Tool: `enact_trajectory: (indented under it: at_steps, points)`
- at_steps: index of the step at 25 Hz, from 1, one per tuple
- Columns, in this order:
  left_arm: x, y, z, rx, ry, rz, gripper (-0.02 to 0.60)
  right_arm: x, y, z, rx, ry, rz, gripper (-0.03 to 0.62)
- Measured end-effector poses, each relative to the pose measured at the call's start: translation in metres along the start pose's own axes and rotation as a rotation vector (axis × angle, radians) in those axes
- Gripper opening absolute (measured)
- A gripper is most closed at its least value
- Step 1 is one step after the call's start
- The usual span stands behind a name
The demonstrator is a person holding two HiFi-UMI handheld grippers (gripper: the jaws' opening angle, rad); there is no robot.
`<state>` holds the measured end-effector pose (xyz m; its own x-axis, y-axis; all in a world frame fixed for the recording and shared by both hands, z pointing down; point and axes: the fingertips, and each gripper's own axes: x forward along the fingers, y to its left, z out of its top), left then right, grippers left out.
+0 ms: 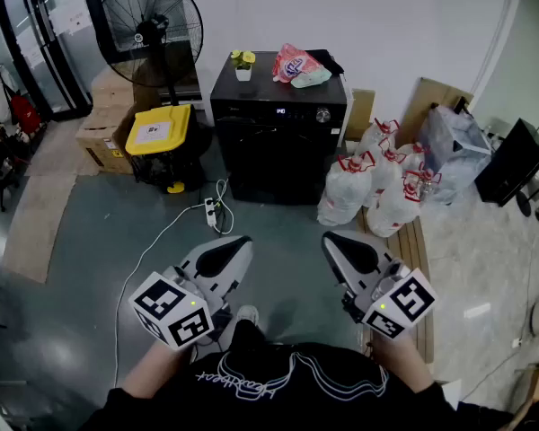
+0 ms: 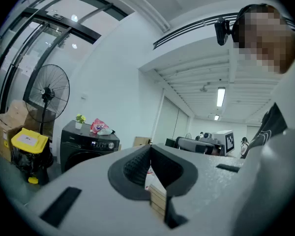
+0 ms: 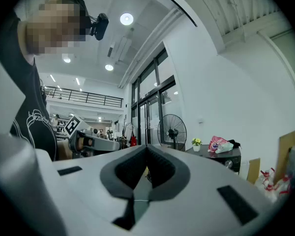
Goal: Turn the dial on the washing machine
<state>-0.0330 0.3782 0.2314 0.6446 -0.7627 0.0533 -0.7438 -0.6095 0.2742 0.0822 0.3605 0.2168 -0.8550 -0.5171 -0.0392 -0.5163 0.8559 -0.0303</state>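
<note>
Nearest, the left gripper (image 1: 241, 242) and right gripper (image 1: 334, 239) were held level and side by side over the bare floor. Each had its jaws closed tip to tip with nothing between them. That looked like the first snag. If the jaws were not opened before arrival, they would probably bump or skid off the dial instead of closing round it.

Further on, a power strip (image 1: 212, 210) and its white cable (image 1: 153, 250) lay on the floor left of the straight path, near the machine's front. A foot could catch them on the walk in. On the right, tied white bags (image 1: 377, 187) stood against the machine's right side, on the same side as the dial. They seemed likely to crowd a right-hand reach.

The washing machine (image 1: 278, 137) stood well apart from both grippers against the far wall. The dial (image 1: 322, 115) sat at the right end of its top panel, just right of the lit display (image 1: 280, 111). A careless grip might press a neighbouring control.

On the lid were a small potted plant (image 1: 242, 64) and a pink packet (image 1: 295, 64), which a high reach could knock. To the left stood a yellow-lidded bin (image 1: 159, 133), cardboard boxes (image 1: 103, 137) and a standing fan (image 1: 153, 25), all clear of the route.
</note>
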Motion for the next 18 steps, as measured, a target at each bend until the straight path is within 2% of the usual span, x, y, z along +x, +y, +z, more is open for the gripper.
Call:
enact_trajectory:
  at_steps: [13, 18]
  points:
    - [-0.001, -0.033, 0.000, 0.035, -0.015, -0.003, 0.005, -0.039, -0.008, 0.010, -0.020, -0.010, -0.063, 0.014]
    - [0.006, -0.033, 0.004, 0.043, -0.017, 0.006, 0.005, -0.048, -0.024, 0.011, -0.036, 0.003, -0.109, 0.176]
